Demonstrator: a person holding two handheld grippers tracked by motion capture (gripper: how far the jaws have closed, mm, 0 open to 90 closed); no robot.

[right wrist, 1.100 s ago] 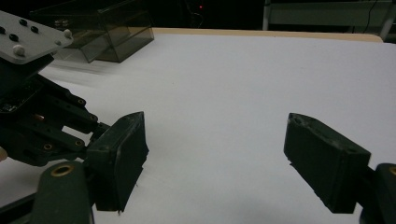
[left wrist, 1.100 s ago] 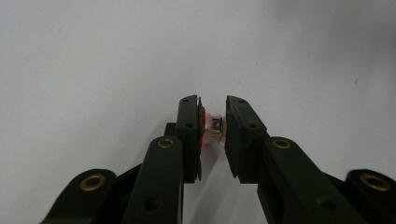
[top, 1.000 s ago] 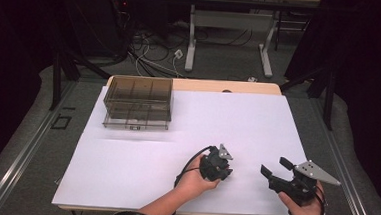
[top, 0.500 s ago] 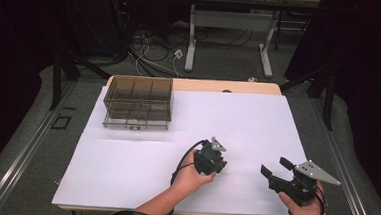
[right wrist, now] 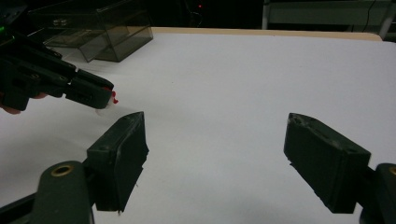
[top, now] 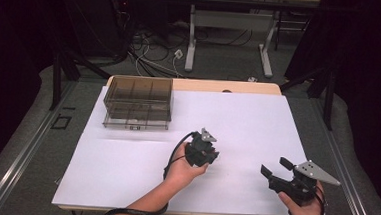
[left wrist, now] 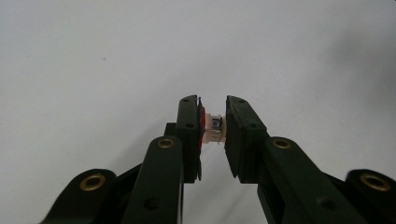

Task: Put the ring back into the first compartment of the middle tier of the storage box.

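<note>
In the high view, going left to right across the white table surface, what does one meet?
Smoky clear drawer box at the far left → left tongs, shut on a small white part → right tongs, standing open near the right front edge.

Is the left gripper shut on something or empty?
Shut on something. In its own view the left gripper has both pads pressed against a small white part with red at one end; what the part is cannot be told.
</note>
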